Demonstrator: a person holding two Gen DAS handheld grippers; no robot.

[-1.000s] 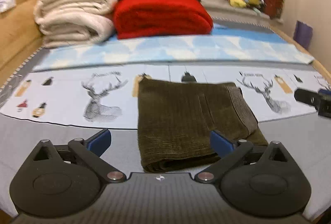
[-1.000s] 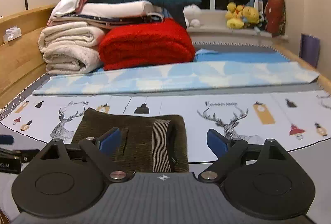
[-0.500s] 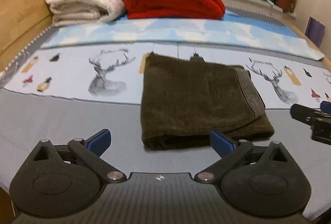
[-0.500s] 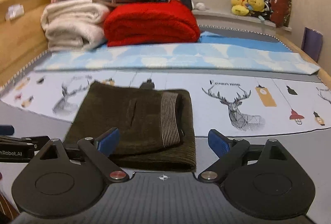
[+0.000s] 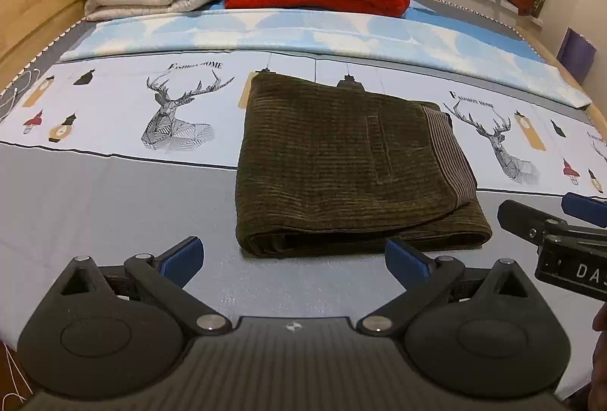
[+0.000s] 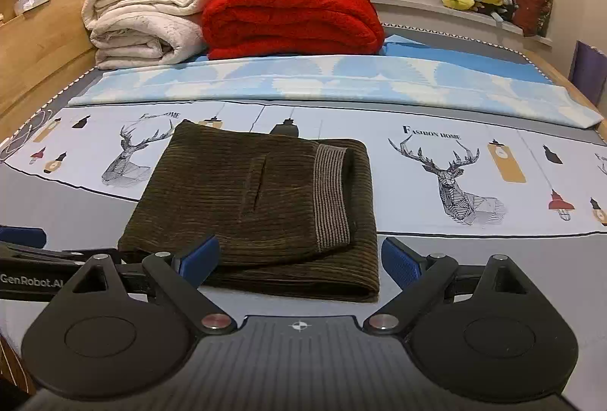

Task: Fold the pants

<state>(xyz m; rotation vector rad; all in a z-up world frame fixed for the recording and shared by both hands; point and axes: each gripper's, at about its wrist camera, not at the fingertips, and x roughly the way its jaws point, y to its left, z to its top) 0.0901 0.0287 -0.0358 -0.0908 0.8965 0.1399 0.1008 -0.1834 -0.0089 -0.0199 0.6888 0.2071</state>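
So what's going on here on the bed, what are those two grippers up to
A person is folding pants with a handheld gripper in each hand. The dark corduroy pants already lie in a compact folded stack on the bed sheet. Both the left gripper and the right gripper are open and hold nothing, sitting just short of the near edge of the stack. Folded blankets are piled at the far end. The fold looks finished.
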